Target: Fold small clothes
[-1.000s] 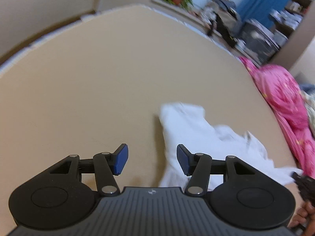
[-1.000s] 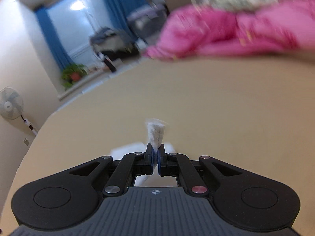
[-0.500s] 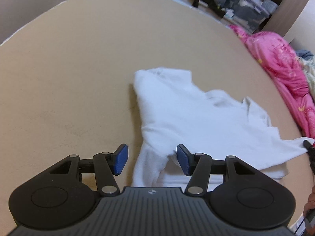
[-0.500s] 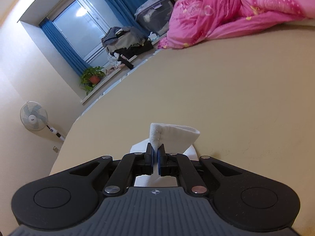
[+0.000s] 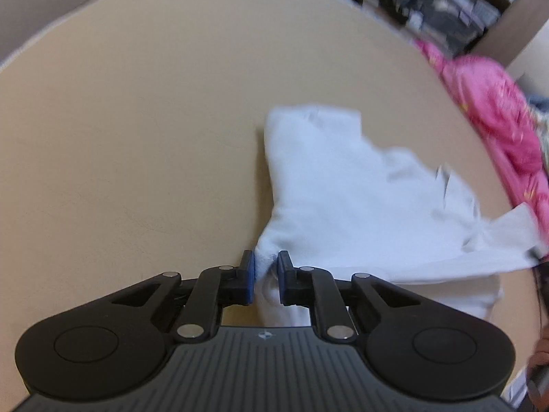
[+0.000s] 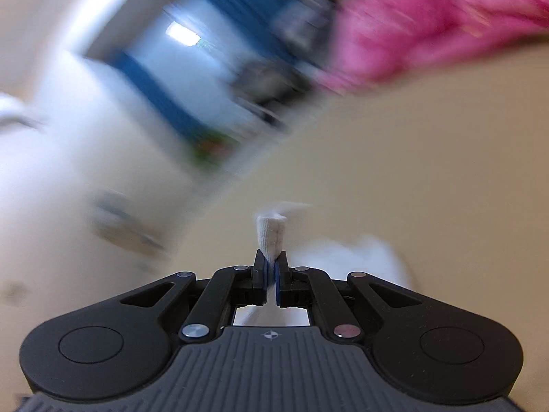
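Note:
A white garment (image 5: 343,199) lies crumpled on the tan bed surface (image 5: 137,137). My left gripper (image 5: 266,264) is at the garment's near-left edge. Its jaws are closing, and a fold of the cloth is pinched between the blue pads (image 5: 249,274). In the right wrist view, my right gripper (image 6: 271,264) holds a ribbed hem of the same garment (image 6: 271,233), which sticks up past the fingertips. Its jaws are opening a little, with the cloth still between them. The far right corner of the garment is pulled taut and lifted toward the frame edge in the left wrist view.
A pink blanket (image 5: 497,110) is heaped along the right side of the bed and appears blurred in the right wrist view (image 6: 429,27). Storage boxes and clutter (image 5: 446,7) stand beyond the far edge. A hand (image 5: 540,360) shows at the lower right.
My left gripper came down onto the garment's near edge and its jaws went from wide apart to pinching a fold. The right gripper turned, still holding the hem; its view is now blurred.

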Demonstrator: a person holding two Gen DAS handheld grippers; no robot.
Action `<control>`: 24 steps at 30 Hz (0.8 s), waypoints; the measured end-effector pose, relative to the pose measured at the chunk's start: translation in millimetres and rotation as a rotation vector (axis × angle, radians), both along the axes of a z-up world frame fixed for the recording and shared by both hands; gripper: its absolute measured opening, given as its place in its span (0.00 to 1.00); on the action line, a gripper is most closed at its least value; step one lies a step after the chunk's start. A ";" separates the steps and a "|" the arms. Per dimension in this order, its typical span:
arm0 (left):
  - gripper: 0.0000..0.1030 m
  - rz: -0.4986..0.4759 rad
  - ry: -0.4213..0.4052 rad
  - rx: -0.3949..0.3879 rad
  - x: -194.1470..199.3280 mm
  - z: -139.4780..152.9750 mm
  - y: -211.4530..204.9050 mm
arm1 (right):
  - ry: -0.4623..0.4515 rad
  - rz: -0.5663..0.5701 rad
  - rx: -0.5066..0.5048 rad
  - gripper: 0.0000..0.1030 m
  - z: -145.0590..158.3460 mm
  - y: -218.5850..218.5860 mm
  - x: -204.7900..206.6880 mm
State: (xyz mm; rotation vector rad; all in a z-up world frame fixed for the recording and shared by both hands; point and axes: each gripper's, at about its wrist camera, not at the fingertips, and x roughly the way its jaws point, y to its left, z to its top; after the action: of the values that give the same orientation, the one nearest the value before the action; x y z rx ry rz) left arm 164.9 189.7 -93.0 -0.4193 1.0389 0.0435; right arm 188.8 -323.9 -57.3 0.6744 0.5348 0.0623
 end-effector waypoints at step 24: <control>0.42 -0.020 -0.052 0.106 14.8 4.6 -11.5 | 0.241 -0.035 -0.194 0.09 -43.8 -13.4 63.5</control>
State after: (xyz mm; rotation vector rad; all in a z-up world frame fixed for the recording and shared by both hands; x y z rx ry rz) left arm 179.7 178.2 -88.4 -0.3119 0.9844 0.0695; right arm 252.3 -337.3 -101.1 0.5035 0.7505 -0.1044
